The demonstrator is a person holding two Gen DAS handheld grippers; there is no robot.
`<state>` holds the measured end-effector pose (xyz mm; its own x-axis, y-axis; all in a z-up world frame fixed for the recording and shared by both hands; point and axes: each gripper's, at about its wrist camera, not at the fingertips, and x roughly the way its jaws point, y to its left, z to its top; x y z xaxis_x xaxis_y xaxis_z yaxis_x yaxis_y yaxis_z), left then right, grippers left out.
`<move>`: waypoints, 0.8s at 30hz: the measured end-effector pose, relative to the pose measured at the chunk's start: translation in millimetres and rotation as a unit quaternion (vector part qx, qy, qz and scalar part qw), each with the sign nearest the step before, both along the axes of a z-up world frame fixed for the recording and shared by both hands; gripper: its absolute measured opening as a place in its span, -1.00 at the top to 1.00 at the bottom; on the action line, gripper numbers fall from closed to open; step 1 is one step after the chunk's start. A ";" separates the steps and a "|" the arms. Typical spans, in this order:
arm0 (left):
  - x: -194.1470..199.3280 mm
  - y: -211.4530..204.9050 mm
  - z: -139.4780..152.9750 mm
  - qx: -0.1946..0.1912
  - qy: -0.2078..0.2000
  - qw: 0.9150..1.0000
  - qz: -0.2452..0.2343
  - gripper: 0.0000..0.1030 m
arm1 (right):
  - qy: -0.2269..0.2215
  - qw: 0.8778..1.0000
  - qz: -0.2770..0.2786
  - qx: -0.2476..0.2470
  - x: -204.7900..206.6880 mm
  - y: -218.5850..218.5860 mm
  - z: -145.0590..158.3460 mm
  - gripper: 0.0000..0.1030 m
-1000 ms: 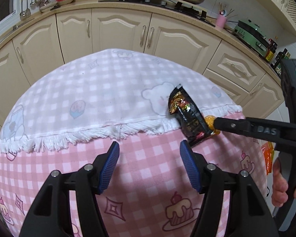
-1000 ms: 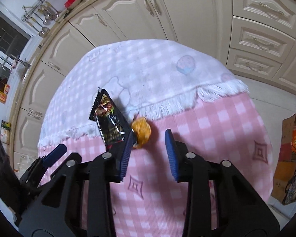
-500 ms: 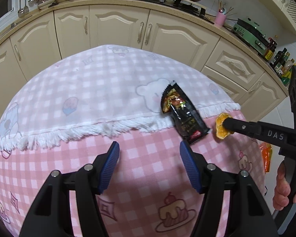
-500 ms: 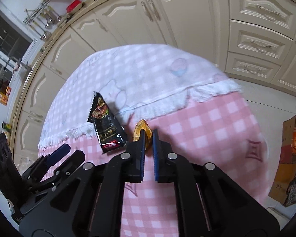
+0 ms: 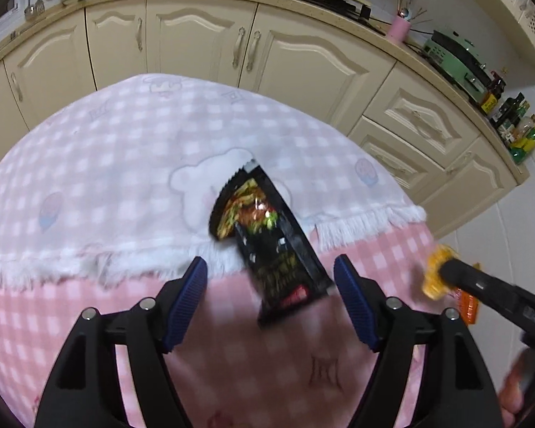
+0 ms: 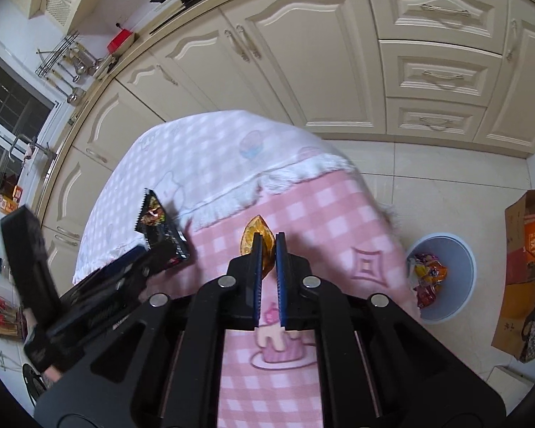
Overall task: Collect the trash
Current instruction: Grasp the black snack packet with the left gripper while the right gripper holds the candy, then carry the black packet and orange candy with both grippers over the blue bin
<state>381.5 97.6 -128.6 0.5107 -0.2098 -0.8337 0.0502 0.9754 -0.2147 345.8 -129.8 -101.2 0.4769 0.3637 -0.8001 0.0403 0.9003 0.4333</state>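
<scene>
Left wrist view
Left gripper (image 5: 271,281): we see our blue-padded fingers spread wide, holding nothing, low over the pink checked tablecloth (image 5: 89,314).
Black snack wrapper (image 5: 267,242): it lies flat on the table across the white fringed edge of the paler cloth (image 5: 125,164), its lower end between our two left fingers but touching neither.
Right gripper (image 5: 442,271): at the right edge of the table, closed onto the orange wrapper (image 5: 433,274).

Right wrist view
Right gripper (image 6: 267,253): we see our fingers pressed together, pinching the orange wrapper (image 6: 255,235), which is raised above the pink cloth.
Black snack wrapper (image 6: 162,226): on the table to the left, just beyond the tip of the left gripper (image 6: 132,260).
Trash bin (image 6: 460,249): a pale round bin on the floor beside the table's right side, with colourful wrappers inside.
Cardboard box (image 6: 517,249): on the floor right of the bin.
</scene>
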 end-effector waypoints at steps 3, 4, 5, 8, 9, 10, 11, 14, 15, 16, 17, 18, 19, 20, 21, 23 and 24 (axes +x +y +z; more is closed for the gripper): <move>-0.5 -9.8 -1.2 0.063 -0.031 0.998 0.002 0.34 | 0.001 1.000 -0.004 0.001 -3.0 -6.2 -1.5 0.86; -2.6 -12.1 -0.4 0.072 -0.042 0.996 -0.007 0.45 | 0.001 1.000 -0.008 0.001 -3.6 -9.3 -1.9 0.86; -3.4 -12.1 1.0 0.076 -0.046 0.996 -0.009 0.54 | 0.001 1.000 -0.010 0.001 -3.5 -11.9 -1.6 0.86; -4.0 -7.1 4.4 0.071 -0.048 0.996 -0.008 0.70 | -0.001 1.000 -0.016 0.003 -5.1 -17.6 0.6 0.86; -4.7 -5.3 5.7 0.069 -0.049 0.996 -0.009 0.73 | -0.002 1.000 -0.016 0.004 -6.1 -18.9 1.1 0.86; -5.5 -4.2 6.8 0.067 -0.050 0.996 -0.011 0.75 | -0.005 1.000 -0.017 0.005 -7.9 -19.5 2.6 0.86; -6.3 -3.3 7.7 0.067 -0.050 0.996 -0.013 0.78 | -0.006 1.000 -0.017 0.005 -9.1 -20.3 3.3 0.86; -11.5 -5.8 9.5 0.075 -0.055 0.995 -0.021 0.84 | -0.008 1.000 -0.018 0.008 -12.9 -21.6 4.3 0.86; -14.3 -6.4 9.9 0.078 -0.058 0.995 -0.025 0.85 | -0.008 1.000 -0.018 0.009 -14.0 -22.1 4.3 0.86; -17.2 -8.5 10.8 0.081 -0.062 0.994 -0.029 0.85 | -0.007 1.000 -0.018 0.009 -16.0 -22.6 4.4 0.86; -19.5 -9.6 11.3 0.084 -0.065 0.994 -0.032 0.86 | -0.007 1.000 -0.019 0.009 -18.0 -23.5 4.5 0.86; -22.8 -11.6 12.7 0.088 -0.071 0.993 -0.037 0.86 | -0.007 1.000 -0.019 0.009 -19.0 -24.8 4.5 0.86; -25.6 -14.4 14.2 0.091 -0.077 0.992 -0.042 0.86 | -0.008 1.000 -0.021 0.009 -22.1 -26.7 5.2 0.86; -29.3 -16.0 16.0 0.092 -0.081 0.991 -0.046 0.87 | -0.008 1.000 -0.023 0.009 -23.7 -27.3 6.0 0.86; -32.4 -16.9 17.1 0.092 -0.084 0.991 -0.049 0.87 | -0.009 1.000 -0.025 0.010 -25.1 -28.8 6.8 0.86; -37.6 -19.9 19.8 0.091 -0.086 0.991 -0.055 0.87 | -0.012 0.999 -0.031 0.011 -30.9 -33.8 8.6 0.86; -40.9 -22.5 21.6 0.090 -0.089 0.990 -0.059 0.87 | -0.013 0.999 -0.034 0.011 -34.0 -36.5 9.5 0.86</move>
<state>340.6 75.1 -107.0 0.6334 -0.1333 -0.7622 0.1877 0.9821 -0.0158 311.8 -166.3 -91.7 0.5212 0.3477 -0.7794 0.0898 0.8858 0.4552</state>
